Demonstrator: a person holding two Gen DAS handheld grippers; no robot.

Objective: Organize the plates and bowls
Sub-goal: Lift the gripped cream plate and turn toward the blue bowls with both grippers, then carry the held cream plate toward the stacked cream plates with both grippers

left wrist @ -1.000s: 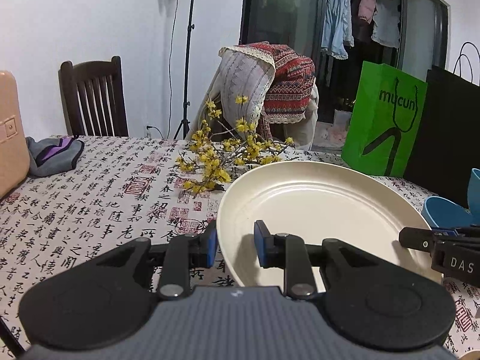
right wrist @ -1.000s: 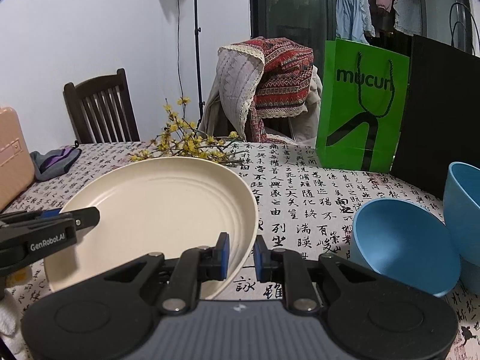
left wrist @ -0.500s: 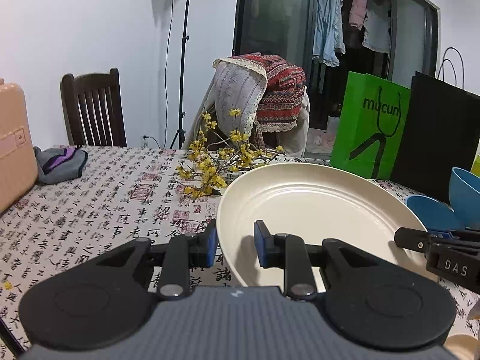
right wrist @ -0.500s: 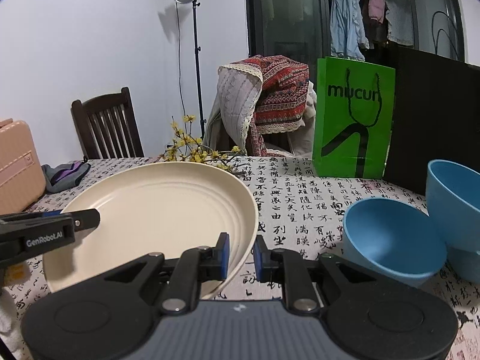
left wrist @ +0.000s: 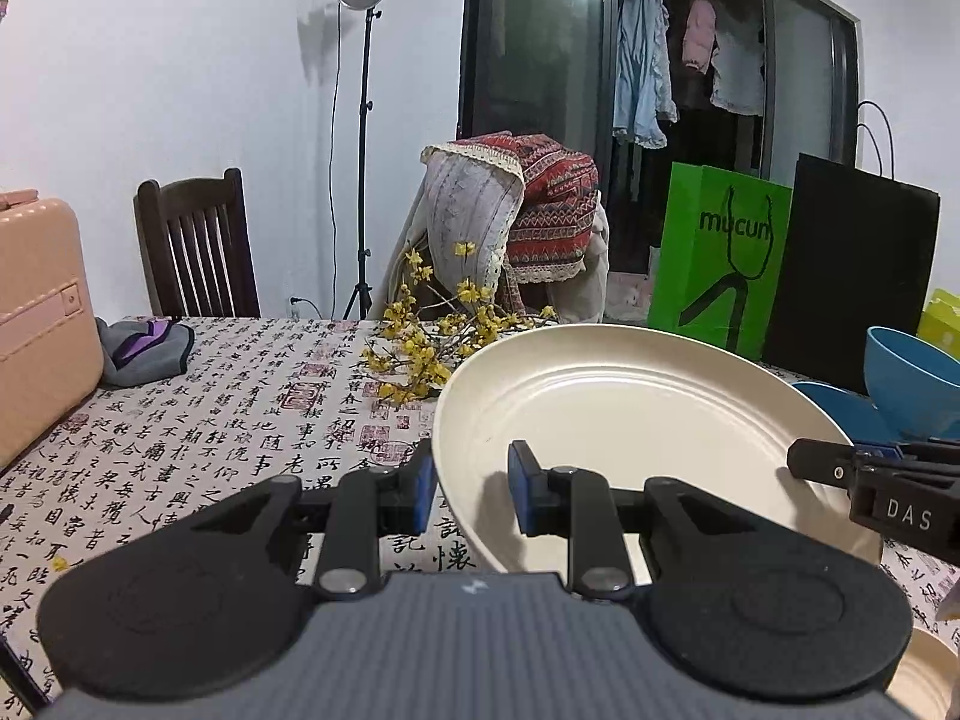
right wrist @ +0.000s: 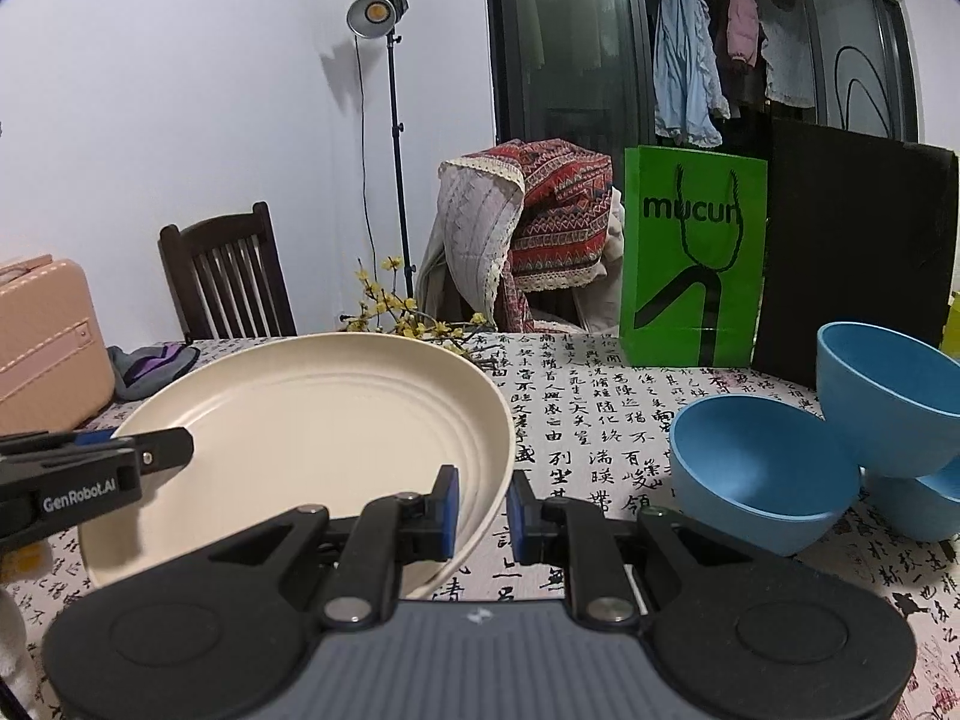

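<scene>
A large cream plate (left wrist: 630, 420) hangs just above the patterned tablecloth, held at both sides. My left gripper (left wrist: 471, 491) is shut on its left rim, one pad inside the plate and one outside. My right gripper (right wrist: 483, 510) is shut on the right rim of the same cream plate (right wrist: 312, 420). Each gripper shows at the edge of the other's view: the right gripper (left wrist: 840, 468), the left gripper (right wrist: 150, 450). To the right, one blue bowl (right wrist: 756, 468) sits on the table. A second blue bowl (right wrist: 888, 402) leans tilted on a third.
A branch of yellow flowers (left wrist: 432, 330) lies behind the plate. A green paper bag (right wrist: 690, 264) and a black bag (right wrist: 858, 252) stand at the back right. A pink case (left wrist: 36, 324) and a grey cloth (left wrist: 144, 348) are at the left. Another cream dish (left wrist: 918, 678) shows bottom right.
Both grippers have carried the plate together across the table and slightly upward. The lamp head has come into view. Both grips on the rim are unchanged.
</scene>
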